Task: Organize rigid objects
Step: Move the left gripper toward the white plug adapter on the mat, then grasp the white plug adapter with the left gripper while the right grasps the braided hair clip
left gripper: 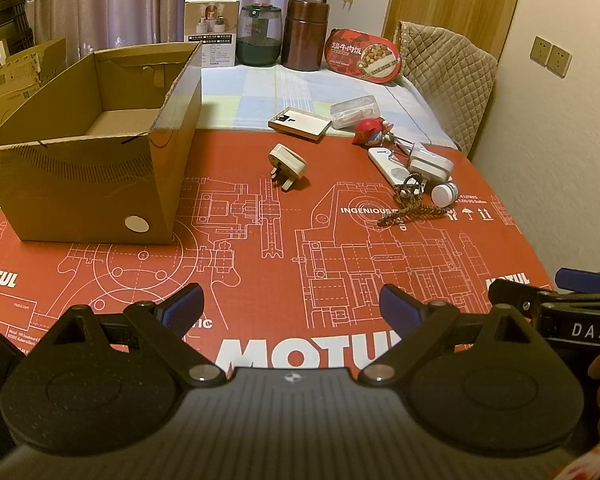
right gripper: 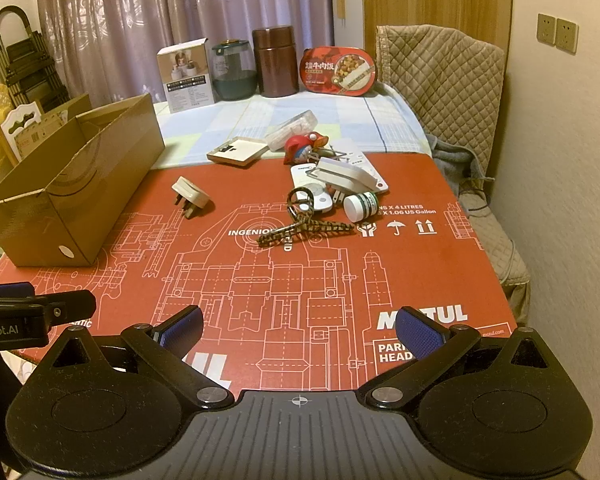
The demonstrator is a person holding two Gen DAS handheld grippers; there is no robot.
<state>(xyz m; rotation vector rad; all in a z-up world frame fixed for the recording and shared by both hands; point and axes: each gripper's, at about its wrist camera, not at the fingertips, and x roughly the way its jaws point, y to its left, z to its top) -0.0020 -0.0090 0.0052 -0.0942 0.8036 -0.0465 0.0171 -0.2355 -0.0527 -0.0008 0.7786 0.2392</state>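
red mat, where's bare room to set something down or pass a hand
Free: the near half of the red mat, between the cardboard box and the mat's right edge. Also the gap between box and plug. Crowded: far right, around the remotes and small jar.

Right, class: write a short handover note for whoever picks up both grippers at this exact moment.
Left gripper: open, empty, above the red mat's near edge.
Right gripper: open, empty, alongside it.
Cardboard box: far left on the mat, nothing visible inside.
White plug: alone mid-mat.
Small white jar, braided strap and other small items: clustered far right.
Done: nothing boxed.
Left: probably move the loose items into the box.
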